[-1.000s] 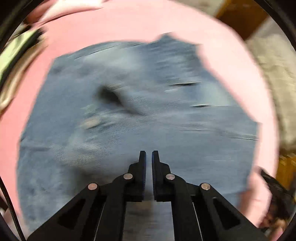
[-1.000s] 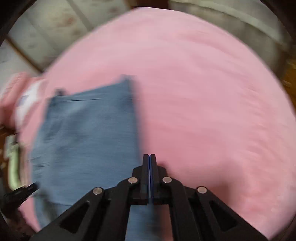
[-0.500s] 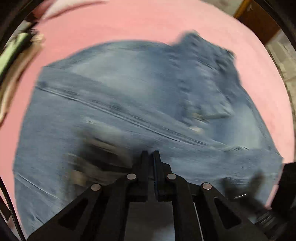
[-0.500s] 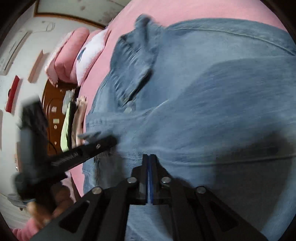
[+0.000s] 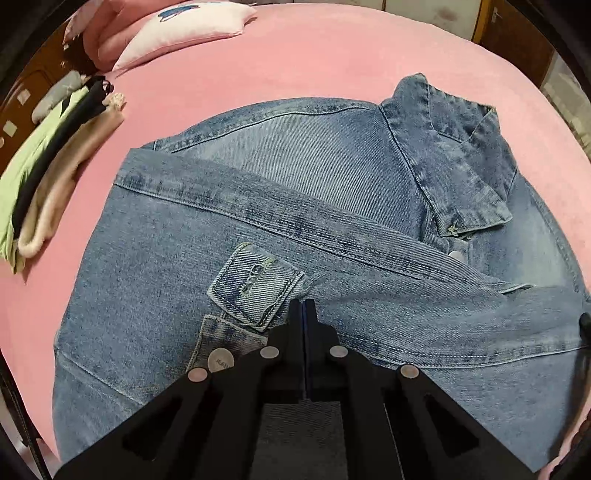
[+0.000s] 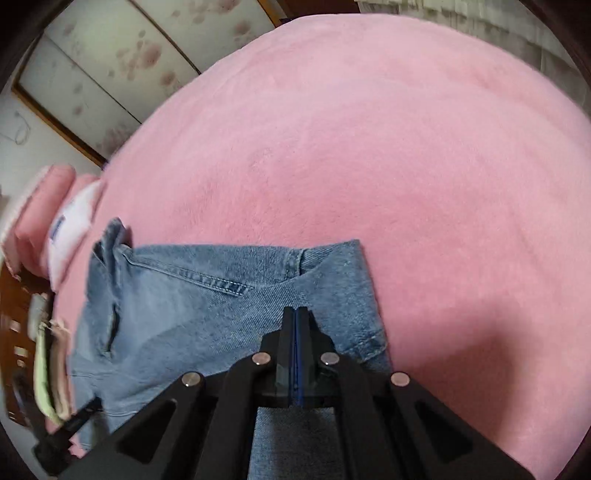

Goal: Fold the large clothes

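A blue denim jacket (image 5: 332,166) lies on the pink bed cover (image 5: 314,55), collar (image 5: 454,147) at the far right. One sleeve is folded across the body, and its cuff (image 5: 255,284) with a metal button lies just left of my left gripper (image 5: 303,303). That gripper is shut, low over the sleeve, with no cloth visibly between its fingers. My right gripper (image 6: 296,309) is shut too, over the folded denim (image 6: 207,302) near its right edge, nothing seen in its grip.
Pink and white pillows (image 5: 177,33) lie at the head of the bed. A stack of folded clothes (image 5: 48,158) sits at the jacket's left. Wooden furniture (image 5: 513,33) and patterned wardrobe doors (image 6: 110,55) border the bed. Bare pink cover (image 6: 406,166) spreads right of the jacket.
The left gripper has come down close over the sleeve by the cuff and steadied. The right gripper swung in over the jacket near the collar, then back out to its edge.
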